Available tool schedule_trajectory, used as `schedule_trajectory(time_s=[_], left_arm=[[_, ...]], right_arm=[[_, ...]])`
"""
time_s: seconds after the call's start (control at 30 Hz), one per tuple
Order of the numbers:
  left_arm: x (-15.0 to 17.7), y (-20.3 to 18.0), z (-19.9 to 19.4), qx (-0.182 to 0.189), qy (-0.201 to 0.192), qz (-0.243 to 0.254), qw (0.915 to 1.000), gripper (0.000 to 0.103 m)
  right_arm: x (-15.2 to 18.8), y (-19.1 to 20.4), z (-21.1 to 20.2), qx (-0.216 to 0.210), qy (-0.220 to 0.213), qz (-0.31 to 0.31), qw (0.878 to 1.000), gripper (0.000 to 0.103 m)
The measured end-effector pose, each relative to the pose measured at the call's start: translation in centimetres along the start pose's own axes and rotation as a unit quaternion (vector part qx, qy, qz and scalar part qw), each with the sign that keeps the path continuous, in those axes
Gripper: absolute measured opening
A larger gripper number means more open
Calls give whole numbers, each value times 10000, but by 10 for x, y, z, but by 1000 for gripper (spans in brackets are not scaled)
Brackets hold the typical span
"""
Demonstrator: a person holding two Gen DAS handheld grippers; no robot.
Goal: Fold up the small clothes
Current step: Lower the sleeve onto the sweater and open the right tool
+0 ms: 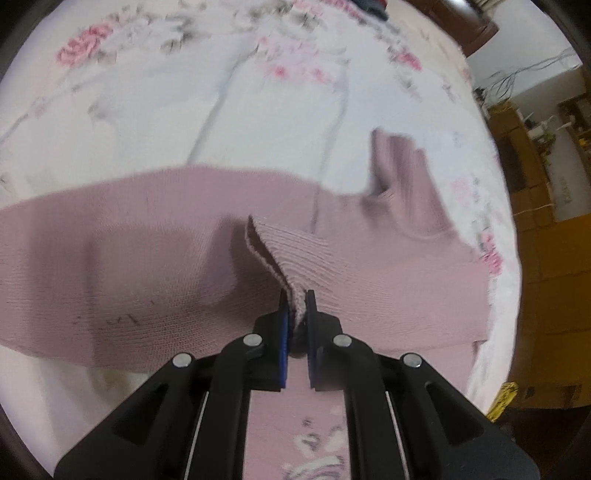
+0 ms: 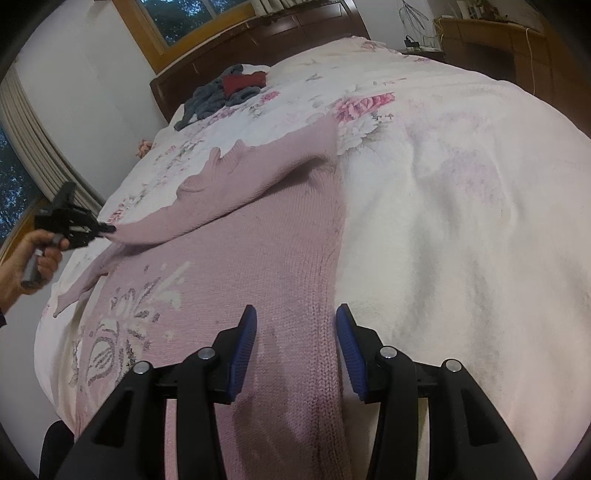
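Observation:
A pink knitted sweater [image 2: 258, 236] with a pale flower pattern lies spread on the bed. My left gripper [image 1: 296, 295] is shut on the ribbed cuff [image 1: 291, 254] of one sleeve and holds it raised over the sweater's body [image 1: 110, 266]. The right wrist view shows that same left gripper [image 2: 110, 229] at the far left, held by a hand [image 2: 33, 258], with the sleeve stretched from it. My right gripper [image 2: 295, 314] stands open just above the sweater's right side edge, near its lower part, with nothing between its fingers.
The bed is covered by a white floral quilt [image 2: 461, 184]. A pile of grey and red clothes [image 2: 225, 92] lies near the dark wooden headboard [image 2: 280, 33]. Wooden furniture [image 1: 535, 229] stands beside the bed. A window with a curtain [image 2: 40, 155] is at the left.

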State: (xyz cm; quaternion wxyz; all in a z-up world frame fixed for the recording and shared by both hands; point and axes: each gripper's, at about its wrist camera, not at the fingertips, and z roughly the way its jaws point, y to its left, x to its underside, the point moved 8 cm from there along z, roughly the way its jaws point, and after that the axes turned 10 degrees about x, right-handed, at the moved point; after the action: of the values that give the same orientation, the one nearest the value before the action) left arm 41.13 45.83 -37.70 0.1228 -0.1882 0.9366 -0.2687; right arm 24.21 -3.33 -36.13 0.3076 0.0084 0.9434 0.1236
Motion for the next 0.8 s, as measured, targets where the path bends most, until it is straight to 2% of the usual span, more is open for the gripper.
schedule_trajectory(time_s=[0.07, 0.13, 0.2, 0.23, 0.27, 0.3, 0.33, 0.37, 0.43, 0.53, 0.6, 0.67, 0.73, 0.8], left_arm=[[4, 13, 15, -299, 109, 3, 9995, 7], [3, 24, 18, -494, 80, -136, 9987, 16], [0, 31, 2, -871, -260, -220, 9956, 19], [-2, 27, -9, -906, -500, -171, 9945, 30], [-2, 18, -23, -740, -806, -108, 9939, 36], [-1, 9, -31, -549, -991, -83, 9935, 42], [2, 0, -33, -333, -1073, -58, 9937, 43], [6, -10, -27, -57, -976, -3, 9952, 43], [17, -14, 1, 95, -616, -49, 9980, 43], [27, 4, 32, -117, -307, -265, 9991, 40], [27, 15, 31, -29, -379, -408, 9984, 36], [27, 23, 12, 46, -544, -562, 9969, 44], [29, 36, -18, -69, -766, -531, 9956, 65], [28, 60, -57, -139, -1047, -575, 9927, 67]], right_arm=[[0, 0, 0, 10, 7, 3, 10000, 46], [0, -1, 0, 15, 9, 18, 10000, 46], [0, -1, 0, 13, 7, 20, 10000, 46], [-1, -1, 0, 3, 0, 19, 10000, 46], [0, -1, 0, -8, -5, 15, 10000, 46], [0, 0, 0, -16, -5, 2, 10000, 46], [0, 1, 1, -21, 4, -13, 10000, 46], [1, 2, 1, -24, 7, -29, 10000, 46], [1, 4, -1, 5, -9, -97, 10000, 46], [1, 5, -7, 52, -17, -167, 9998, 46], [0, 6, -13, 81, -41, -221, 9997, 46], [2, 10, -22, 66, -29, -295, 9995, 46], [5, 15, -28, 42, -10, -382, 9993, 49], [11, 27, -33, -12, 28, -524, 9986, 49]])
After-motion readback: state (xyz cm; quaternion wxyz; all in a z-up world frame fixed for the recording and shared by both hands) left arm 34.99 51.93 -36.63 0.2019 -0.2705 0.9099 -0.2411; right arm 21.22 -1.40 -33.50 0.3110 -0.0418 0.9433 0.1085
